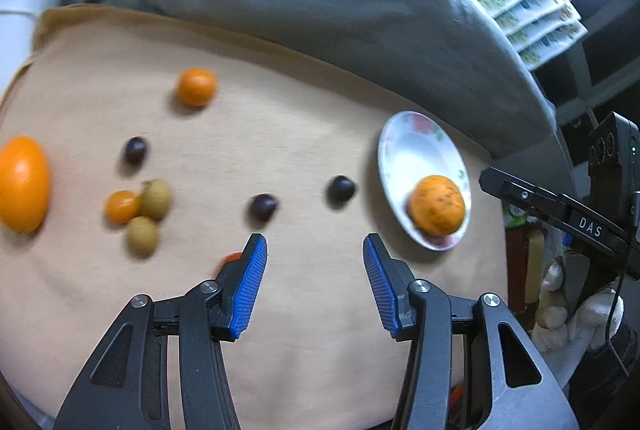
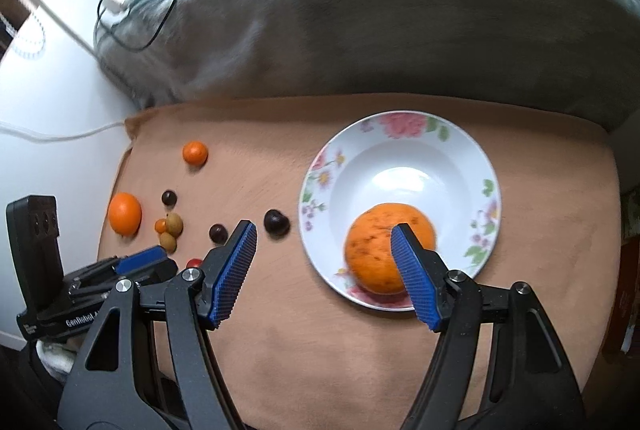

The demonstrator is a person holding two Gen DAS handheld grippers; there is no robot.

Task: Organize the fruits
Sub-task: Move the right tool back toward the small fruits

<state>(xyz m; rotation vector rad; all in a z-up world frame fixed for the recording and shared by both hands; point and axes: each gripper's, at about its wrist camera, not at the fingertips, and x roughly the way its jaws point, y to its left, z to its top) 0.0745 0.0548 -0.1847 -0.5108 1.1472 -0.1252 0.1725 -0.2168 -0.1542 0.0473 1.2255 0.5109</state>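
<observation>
Both claws gape empty. Bring the left claw [image 1: 315, 262] down astride the nearest grape [image 1: 263, 207], left of the plate [image 1: 404, 146]; close gently.

light: soft, window glare top corners | blur: slight | edges – fisheye-bent

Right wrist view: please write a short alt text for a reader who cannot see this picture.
A speckled orange lies in a white flowered plate on a tan cloth, seen between the open blue fingers of the right gripper, which hold nothing. To the left, small fruits lie scattered: oranges, dark round fruits and pale brown ones. The left gripper shows at the left edge.
</observation>
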